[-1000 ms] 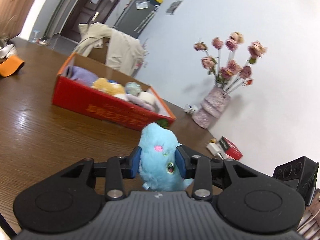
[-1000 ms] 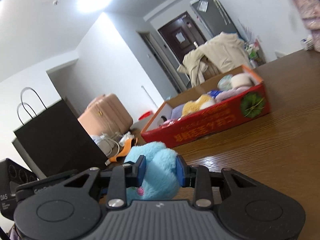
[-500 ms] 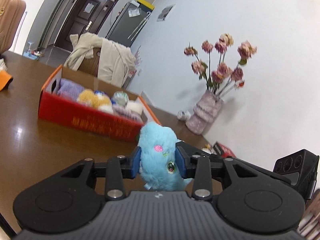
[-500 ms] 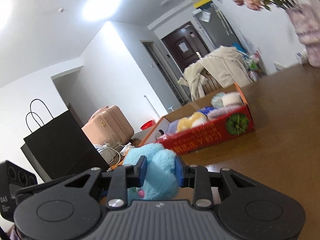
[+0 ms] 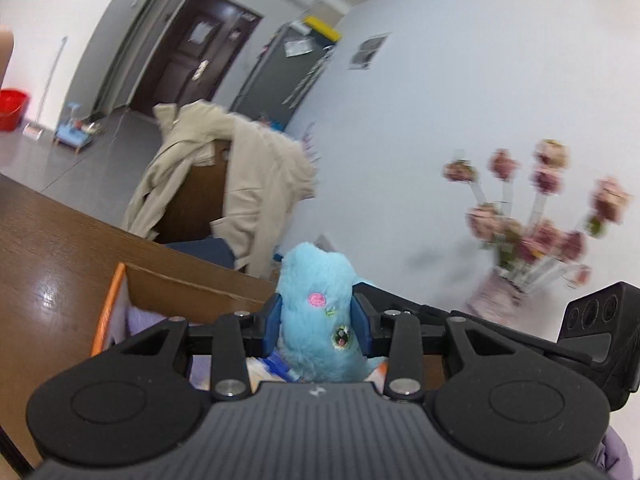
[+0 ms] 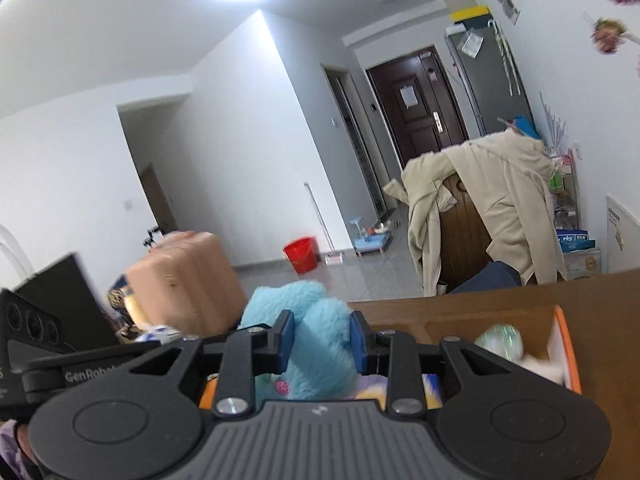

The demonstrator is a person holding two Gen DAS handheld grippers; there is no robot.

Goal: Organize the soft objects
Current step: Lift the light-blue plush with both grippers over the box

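Note:
A fluffy light-blue plush toy [image 5: 318,304] is clamped between the blue pads of my left gripper [image 5: 316,318]; its pink cheek and one eye face the camera. My right gripper [image 6: 320,340] is shut on another part of the same blue plush toy [image 6: 316,320]. Both grippers hover over the open cardboard box [image 5: 192,288] with orange rim [image 6: 566,344]. Inside the box I see a purple soft item [image 5: 140,320], a pale green ball [image 6: 502,340] and a white fluffy item [image 6: 548,368]. Most of the box is hidden behind the gripper bodies.
The box lies on a brown wooden table [image 5: 48,256]. Behind it, a chair draped with a beige jacket [image 5: 240,176]. A vase of pink flowers [image 5: 532,248] stands at the right. A peach suitcase [image 6: 188,276] and a black bag [image 6: 68,292] are at the left.
Both grippers have carried the blue plush forward and upward, from well short of the box to right above it. The box now fills the lower view. The grips stayed unchanged.

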